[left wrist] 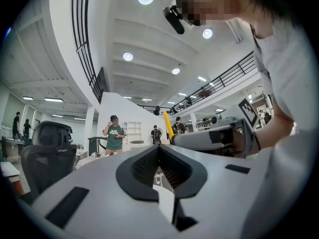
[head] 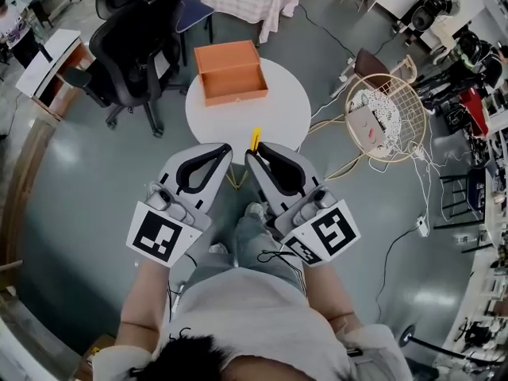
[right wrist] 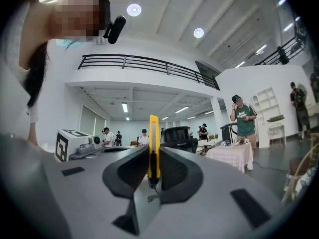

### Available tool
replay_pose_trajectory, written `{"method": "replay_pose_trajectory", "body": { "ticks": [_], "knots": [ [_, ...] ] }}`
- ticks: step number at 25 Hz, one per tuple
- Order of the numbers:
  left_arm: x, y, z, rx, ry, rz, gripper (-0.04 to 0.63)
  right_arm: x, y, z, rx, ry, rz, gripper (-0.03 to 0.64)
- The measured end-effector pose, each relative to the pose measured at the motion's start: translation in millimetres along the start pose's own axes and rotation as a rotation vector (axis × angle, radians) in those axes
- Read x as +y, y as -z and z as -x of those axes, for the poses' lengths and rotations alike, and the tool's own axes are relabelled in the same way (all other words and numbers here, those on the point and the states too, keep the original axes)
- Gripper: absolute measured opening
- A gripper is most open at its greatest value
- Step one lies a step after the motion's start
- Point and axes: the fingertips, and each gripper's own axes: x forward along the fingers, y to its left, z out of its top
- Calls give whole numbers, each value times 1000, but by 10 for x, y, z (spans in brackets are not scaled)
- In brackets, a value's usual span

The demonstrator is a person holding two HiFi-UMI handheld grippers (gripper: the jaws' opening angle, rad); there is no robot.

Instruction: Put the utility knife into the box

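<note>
Yellow knife (head: 255,139) tip shows in the head view, poking out past the right claw (head: 252,157), which is held low near the table's (head: 282,117) near edge with the left claw (head: 225,151) just beside it. The open orange box (head: 230,71) sits at the far side of the round white table, well apart from both claws, with nothing visible inside it. In the left gripper view the left claw's pads (left wrist: 149,161) meet at their tips with nothing between them, so that claw is closed and empty; the knife's tip rises to its right. In the right gripper view the knife (right wrist: 153,128) stands upright, pinched between the closed pads (right wrist: 172,171) of the right claw, its top clear of the tips. The step in hand looks like the carry to the box. To do it well, the grip should hold firm while the right claw travels forward over the table and stops above the middle of the box. It should then tilt and come down inside the walls, so the knife lies along the floor before the jaws part; released from high up, the knife might bounce out. The left claw is best kept aside, or resting on the box rim if the box slides.
</note>
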Motion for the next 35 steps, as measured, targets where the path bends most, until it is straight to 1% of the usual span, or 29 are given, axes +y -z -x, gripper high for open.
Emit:
{"method": "replay_pose_trajectory", "body": {
  "ticks": [5, 11, 19, 24, 27, 31, 35],
  "knots": [
    [139, 91, -303, 5, -30, 12, 9, -329, 54, -135, 14, -33, -9, 69],
    [396, 79, -744, -1, -94, 20, 9, -774, -5, -335, 23, -97, -11, 69],
    [601, 122, -1421, 0, -163, 4, 9, -1454, -30, -505, 35, -179, -6, 69],
    [679, 204, -1693, -8, -202, -11, 9, -1730, 50, -573, 34, -222, -2, 69],
    [704, 269, -1723, -5, -216, -16, 9, -1789, 123, -613, 32, -229, 0, 69],
    [764, 317, -1776, 15, -214, -18, 9, -1868, 144, -650, 27, -224, -13, 69],
    [968, 351, -1841, 9, -194, -10, 9, -1962, 177, -831, 31, -196, -16, 69]
  ]
}}
